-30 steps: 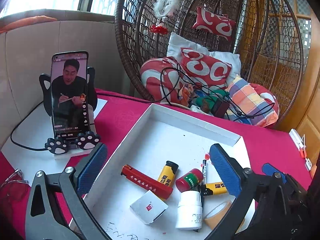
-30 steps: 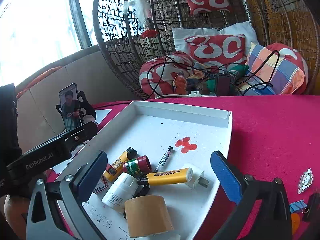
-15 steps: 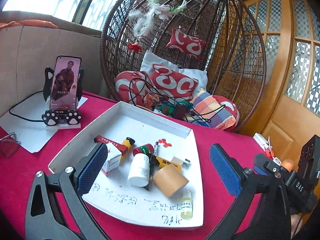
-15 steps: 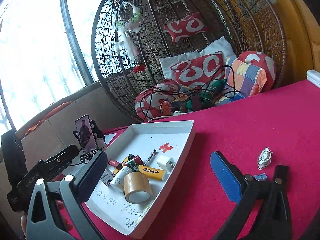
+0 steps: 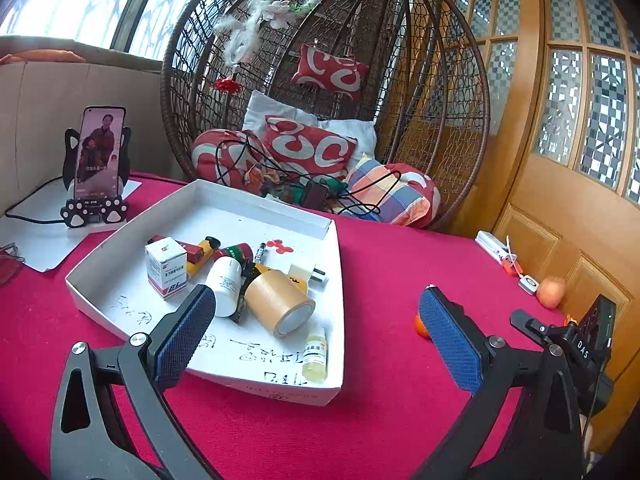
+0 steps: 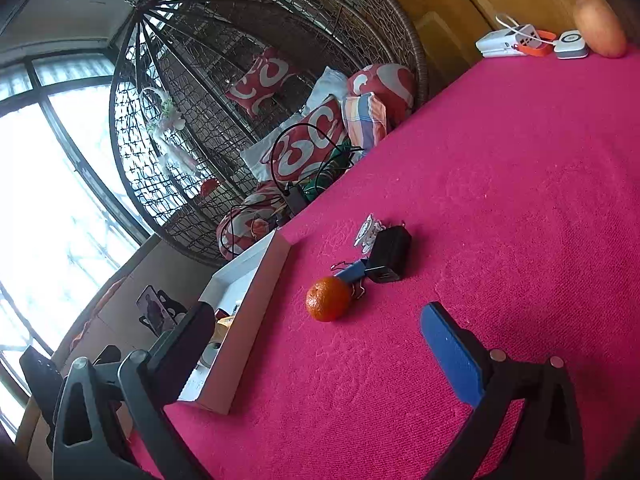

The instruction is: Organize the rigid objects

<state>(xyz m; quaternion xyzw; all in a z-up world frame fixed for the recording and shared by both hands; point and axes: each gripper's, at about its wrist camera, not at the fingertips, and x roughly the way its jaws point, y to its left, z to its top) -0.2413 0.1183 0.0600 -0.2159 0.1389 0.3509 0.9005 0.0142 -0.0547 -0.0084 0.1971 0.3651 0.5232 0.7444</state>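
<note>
Blue-padded left tool point(image 5: 316, 338) wide, empty above tray point(image 5: 338, 292); right tool point(image 6: 320, 350) wide, empty.

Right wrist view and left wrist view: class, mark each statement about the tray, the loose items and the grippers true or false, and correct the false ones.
1. The orange lies inside the white tray. False: it sits on the red cloth beside it.
2. The tape roll lies in the tray. True.
3. The right gripper holds the black charger. False: it is open and empty.
4. The left gripper is open. True.
</note>
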